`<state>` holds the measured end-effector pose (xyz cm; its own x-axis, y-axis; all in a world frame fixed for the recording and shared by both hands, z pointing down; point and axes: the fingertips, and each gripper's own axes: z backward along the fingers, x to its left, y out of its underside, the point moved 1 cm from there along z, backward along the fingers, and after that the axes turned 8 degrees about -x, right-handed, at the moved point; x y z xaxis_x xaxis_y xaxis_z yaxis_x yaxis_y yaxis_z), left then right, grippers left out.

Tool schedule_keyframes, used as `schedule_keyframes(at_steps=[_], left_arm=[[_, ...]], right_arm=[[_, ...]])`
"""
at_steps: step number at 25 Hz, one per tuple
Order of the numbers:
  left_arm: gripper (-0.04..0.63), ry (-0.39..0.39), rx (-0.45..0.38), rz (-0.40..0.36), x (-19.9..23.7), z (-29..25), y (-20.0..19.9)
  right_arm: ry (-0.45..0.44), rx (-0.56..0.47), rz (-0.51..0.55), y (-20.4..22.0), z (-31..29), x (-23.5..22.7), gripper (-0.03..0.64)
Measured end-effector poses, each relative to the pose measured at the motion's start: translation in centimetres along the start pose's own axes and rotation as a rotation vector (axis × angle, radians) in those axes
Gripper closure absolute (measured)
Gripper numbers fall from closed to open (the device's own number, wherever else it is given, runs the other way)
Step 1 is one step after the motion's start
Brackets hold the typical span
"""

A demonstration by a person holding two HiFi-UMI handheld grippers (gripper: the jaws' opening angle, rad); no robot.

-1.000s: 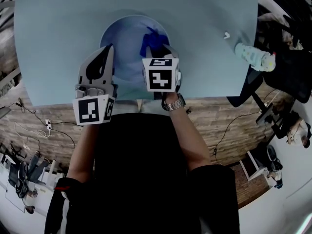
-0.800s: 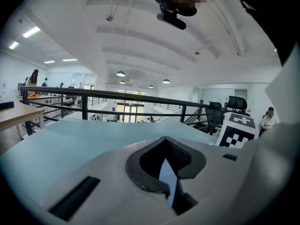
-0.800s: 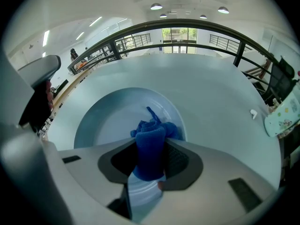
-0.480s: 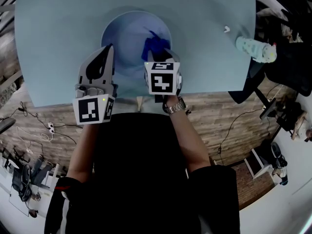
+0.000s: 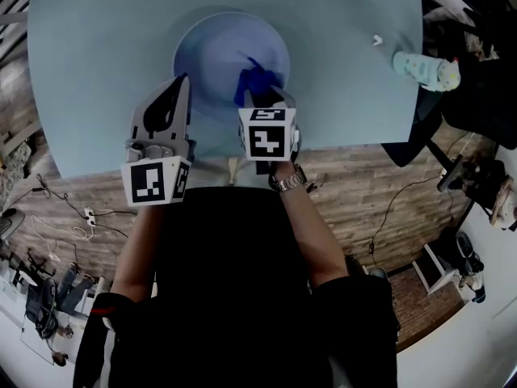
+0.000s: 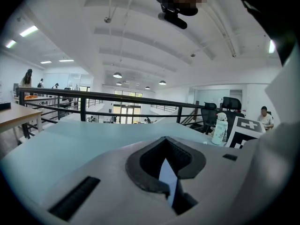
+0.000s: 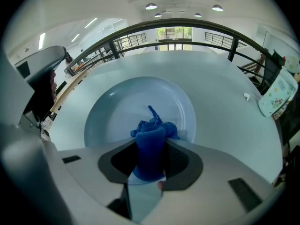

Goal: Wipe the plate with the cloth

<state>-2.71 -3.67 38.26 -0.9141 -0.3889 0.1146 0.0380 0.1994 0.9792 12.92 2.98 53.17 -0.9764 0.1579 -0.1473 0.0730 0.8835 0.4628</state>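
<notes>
A pale blue round plate (image 5: 212, 53) lies on the light blue table (image 5: 89, 63), close to its near edge. My right gripper (image 5: 260, 97) is shut on a bunched dark blue cloth (image 5: 253, 81), which rests on the right near part of the plate. In the right gripper view the cloth (image 7: 150, 146) fills the gap between the jaws of the right gripper (image 7: 150, 142), with the plate (image 7: 112, 111) just beyond. My left gripper (image 5: 178, 83) hovers over the plate's near left rim. The left gripper (image 6: 165, 139) is shut, holds nothing and points across the table.
A patterned bottle (image 5: 426, 69) lies at the table's right edge, with a small white object (image 5: 376, 40) beside it. The table's near edge runs just under both grippers. Chairs, cables and wooden floor surround the table. A railing (image 6: 93, 95) stands beyond the far side.
My right gripper has drawn the cloth a little toward the plate's near rim. The left gripper has held its place.
</notes>
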Motion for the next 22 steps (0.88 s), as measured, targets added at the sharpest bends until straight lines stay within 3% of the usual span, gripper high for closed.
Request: schedule_keyframes(at_steps=[22], left_arm=[[0.595, -0.033, -0.008, 0.003, 2.4, 3.3, 0.5]], right_arm=[[-0.069, 0.011, 0.033, 1.5, -0.5, 5.7, 0.497]])
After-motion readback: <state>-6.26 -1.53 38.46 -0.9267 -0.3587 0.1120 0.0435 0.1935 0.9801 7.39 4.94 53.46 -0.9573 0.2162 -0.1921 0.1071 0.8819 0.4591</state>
